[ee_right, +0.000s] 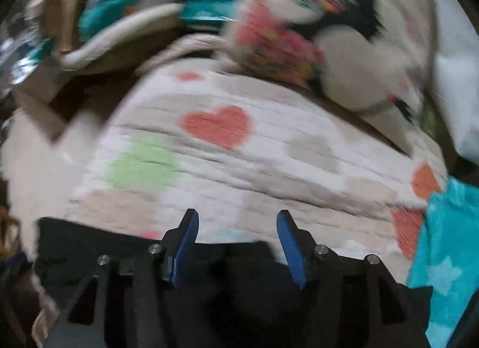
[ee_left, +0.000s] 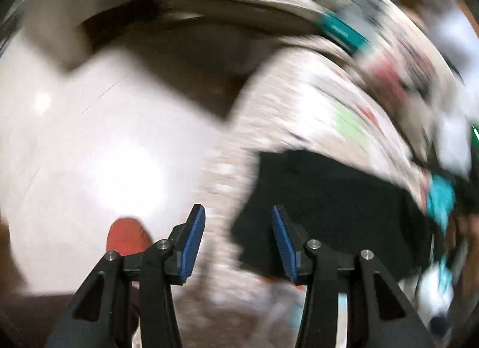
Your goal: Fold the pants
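Note:
The black pants (ee_left: 329, 198) lie as a flat dark slab on a pale blanket with coloured hearts (ee_left: 299, 108). My left gripper (ee_left: 238, 222) hangs open above the blanket at the pants' left edge, with nothing between its blue pads (ee_left: 193, 246). In the right wrist view the pants (ee_right: 89, 243) fill the lower picture beneath my right gripper (ee_right: 238, 222). It stands open over their far edge, and the pads (ee_right: 292, 252) press on nothing. Both views are blurred.
The heart blanket (ee_right: 239, 153) stretches beyond the pants. A teal cloth with white stars (ee_right: 446, 258) lies at the right, and a patterned cushion (ee_right: 359, 48) sits behind. A pale glossy floor (ee_left: 89, 153) with a red object (ee_left: 127, 235) is left of the blanket.

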The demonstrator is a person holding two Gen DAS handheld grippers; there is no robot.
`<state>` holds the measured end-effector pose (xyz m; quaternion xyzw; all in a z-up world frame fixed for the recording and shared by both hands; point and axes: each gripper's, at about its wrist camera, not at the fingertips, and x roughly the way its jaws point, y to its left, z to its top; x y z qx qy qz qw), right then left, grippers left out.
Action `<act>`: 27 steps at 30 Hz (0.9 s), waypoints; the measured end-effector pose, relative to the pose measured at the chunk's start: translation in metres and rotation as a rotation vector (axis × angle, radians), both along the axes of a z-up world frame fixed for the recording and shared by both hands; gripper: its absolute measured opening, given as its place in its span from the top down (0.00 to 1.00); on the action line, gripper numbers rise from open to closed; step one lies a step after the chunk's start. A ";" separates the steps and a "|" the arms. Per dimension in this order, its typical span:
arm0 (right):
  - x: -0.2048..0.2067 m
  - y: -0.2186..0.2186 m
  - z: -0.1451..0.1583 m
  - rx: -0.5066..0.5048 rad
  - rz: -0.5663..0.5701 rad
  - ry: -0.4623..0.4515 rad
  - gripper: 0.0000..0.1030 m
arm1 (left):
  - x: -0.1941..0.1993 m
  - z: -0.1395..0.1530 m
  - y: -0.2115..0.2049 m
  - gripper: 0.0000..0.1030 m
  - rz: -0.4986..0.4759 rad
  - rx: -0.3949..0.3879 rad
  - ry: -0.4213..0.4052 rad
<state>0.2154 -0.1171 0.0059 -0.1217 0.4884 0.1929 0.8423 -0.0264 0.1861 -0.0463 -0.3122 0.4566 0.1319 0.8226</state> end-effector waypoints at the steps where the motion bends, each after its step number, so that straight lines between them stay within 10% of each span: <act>1: -0.006 0.011 0.005 0.023 0.042 0.013 0.43 | -0.006 -0.007 0.011 0.56 0.046 -0.068 0.002; 8: -0.046 0.120 -0.013 0.109 0.325 0.179 0.43 | -0.016 -0.027 0.002 0.48 0.030 -0.293 -0.059; 21: -0.103 0.250 -0.078 -0.111 0.595 0.244 0.43 | 0.014 -0.047 -0.031 0.30 -0.035 -0.199 0.029; 27: -0.106 0.241 -0.069 -0.081 0.574 0.244 0.82 | 0.013 -0.042 -0.020 0.83 -0.066 -0.308 -0.018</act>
